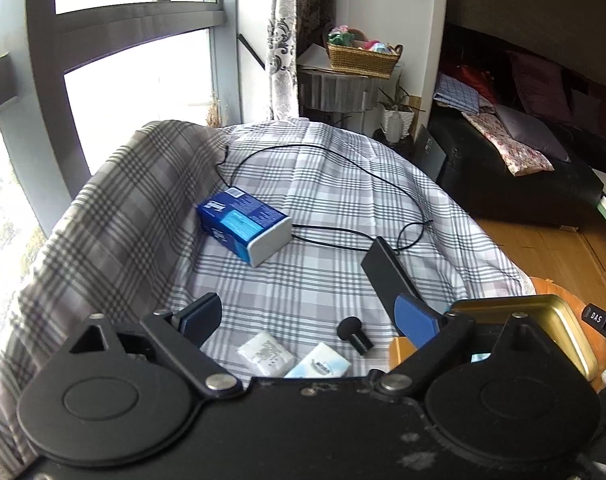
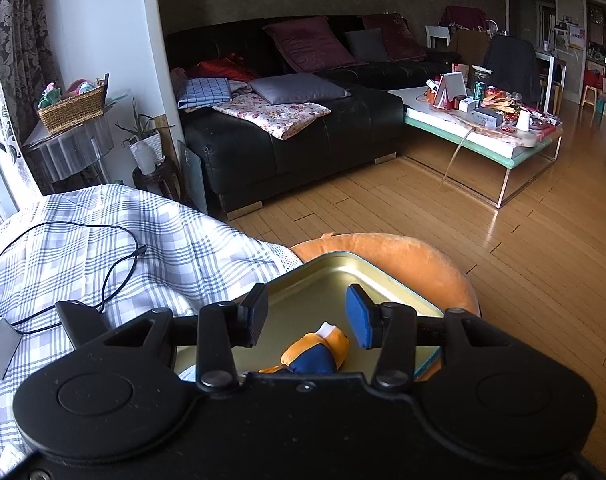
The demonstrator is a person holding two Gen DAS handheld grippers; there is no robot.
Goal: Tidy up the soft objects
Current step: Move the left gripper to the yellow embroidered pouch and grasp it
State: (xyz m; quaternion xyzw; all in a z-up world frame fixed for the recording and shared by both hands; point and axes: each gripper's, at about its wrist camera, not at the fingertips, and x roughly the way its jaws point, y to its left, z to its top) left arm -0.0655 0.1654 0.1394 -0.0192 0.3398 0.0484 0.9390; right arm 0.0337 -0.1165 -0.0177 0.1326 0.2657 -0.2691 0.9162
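Note:
My left gripper (image 1: 309, 318) is open and empty above the plaid-covered bed (image 1: 323, 184). Just below it lie two small tissue packs, a white one (image 1: 266, 353) and a pale blue one (image 1: 319, 365). A large blue tissue pack (image 1: 243, 226) lies farther back on the bed. My right gripper (image 2: 307, 318) is open and empty over a gold metal tin (image 2: 335, 284) that rests on an orange cushion (image 2: 419, 258). A small orange and blue plush toy (image 2: 317, 354) lies in the tin, below the fingers. The tin also shows in the left wrist view (image 1: 543, 316).
A black power bank (image 1: 387, 270) with a long black cable (image 1: 343, 160) and a small black mushroom-shaped part (image 1: 353, 334) lie on the bed. A black sofa (image 2: 303, 132) with cushions, a cluttered coffee table (image 2: 483, 120) and a wicker basket (image 2: 73, 110) stand beyond on the wooden floor.

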